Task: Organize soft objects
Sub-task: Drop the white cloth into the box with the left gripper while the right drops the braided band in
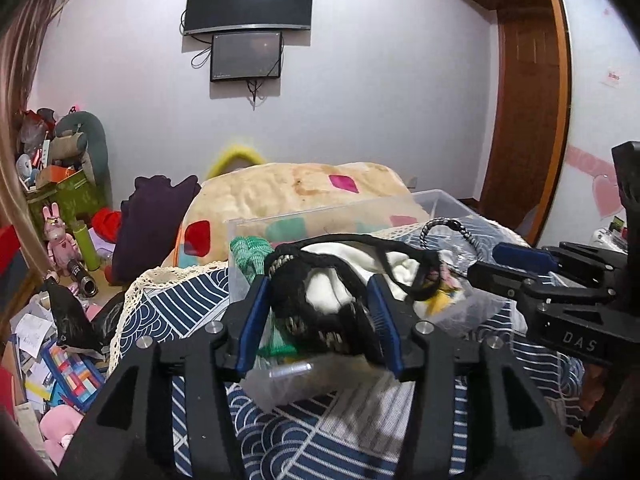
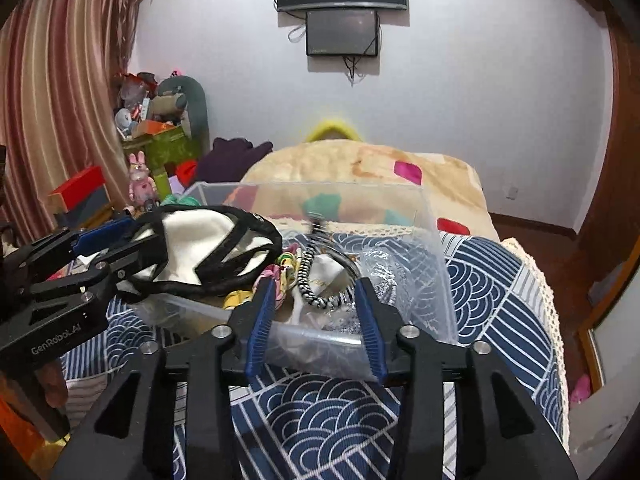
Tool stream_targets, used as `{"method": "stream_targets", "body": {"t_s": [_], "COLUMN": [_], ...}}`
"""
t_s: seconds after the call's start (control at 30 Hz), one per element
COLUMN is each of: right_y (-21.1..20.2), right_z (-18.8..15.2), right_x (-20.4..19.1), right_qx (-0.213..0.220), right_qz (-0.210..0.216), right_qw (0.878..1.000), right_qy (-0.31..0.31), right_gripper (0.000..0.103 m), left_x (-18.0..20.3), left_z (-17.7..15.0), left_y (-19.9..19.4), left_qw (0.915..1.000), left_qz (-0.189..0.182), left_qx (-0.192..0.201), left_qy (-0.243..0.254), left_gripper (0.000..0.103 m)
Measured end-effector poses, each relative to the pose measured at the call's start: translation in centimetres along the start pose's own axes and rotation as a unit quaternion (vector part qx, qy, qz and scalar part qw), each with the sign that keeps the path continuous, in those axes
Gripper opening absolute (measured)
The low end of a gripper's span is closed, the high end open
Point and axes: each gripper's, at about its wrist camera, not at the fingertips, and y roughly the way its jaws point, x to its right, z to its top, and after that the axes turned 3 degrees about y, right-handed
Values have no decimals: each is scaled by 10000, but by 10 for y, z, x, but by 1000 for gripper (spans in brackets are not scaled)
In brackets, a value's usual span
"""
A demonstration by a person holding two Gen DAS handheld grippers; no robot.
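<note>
A clear plastic bin (image 1: 436, 200) (image 2: 434, 240) stands on a blue wave-patterned cloth (image 2: 332, 412) and holds several soft items. My left gripper (image 1: 320, 320) is shut on a black knitted piece with a black strap (image 1: 320, 316), attached to a white cloth (image 1: 328, 280) (image 2: 200, 240), over the bin's near left rim. My right gripper (image 2: 316, 324) is open at the bin's near wall; a black-and-white braided cord (image 2: 306, 276) (image 1: 444, 226) lies between its fingers, untouched. A green knit piece (image 1: 250, 252) sits at the bin's left corner.
A cream blanket with coloured patches (image 1: 300, 188) (image 2: 376, 168) lies behind the bin. A dark purple garment (image 1: 148, 220) lies left of it. Toys, boxes and papers (image 1: 56, 240) crowd the left. Two screens (image 2: 340, 4) hang on the wall. A wooden door (image 1: 528, 100) stands right.
</note>
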Motion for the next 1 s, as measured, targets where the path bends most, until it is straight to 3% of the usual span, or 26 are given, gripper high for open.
{"method": "stream_targets", "body": {"t_s": [0.17,0.5,0.67,0.77,0.87,1.0], "right_y": [-23,-90,-111,-117,-118,-117], "right_z": [3,13,8,4,1,-6], "right_x": [2,-2,-7,-11,-13,-13], "right_qx": [243,1046,1335,1456,1529,1577], "right_qz": [143,468,524,470,469,419], "right_qw": [9996,9934,9897,9882,9871,9866], "right_qy": [-36,54,-2,-38,-17,54], "right_gripper": [42,42,72,83,87,98], "left_x": [5,17,14,15,19,19], "left_z": [1,11,11,8,3,-1], "left_y": [-24,-88,-111,-122,-133,-140], "left_qw": [9997,9969,9946,9933,9918,9904], "left_qz": [-217,-370,-316,-283,-217,-246], "left_qx": [95,690,986,1119,1258,1359], "left_qy": [41,17,-111,-97,-66,-101], "left_gripper": [53,57,73,84,96,102]}}
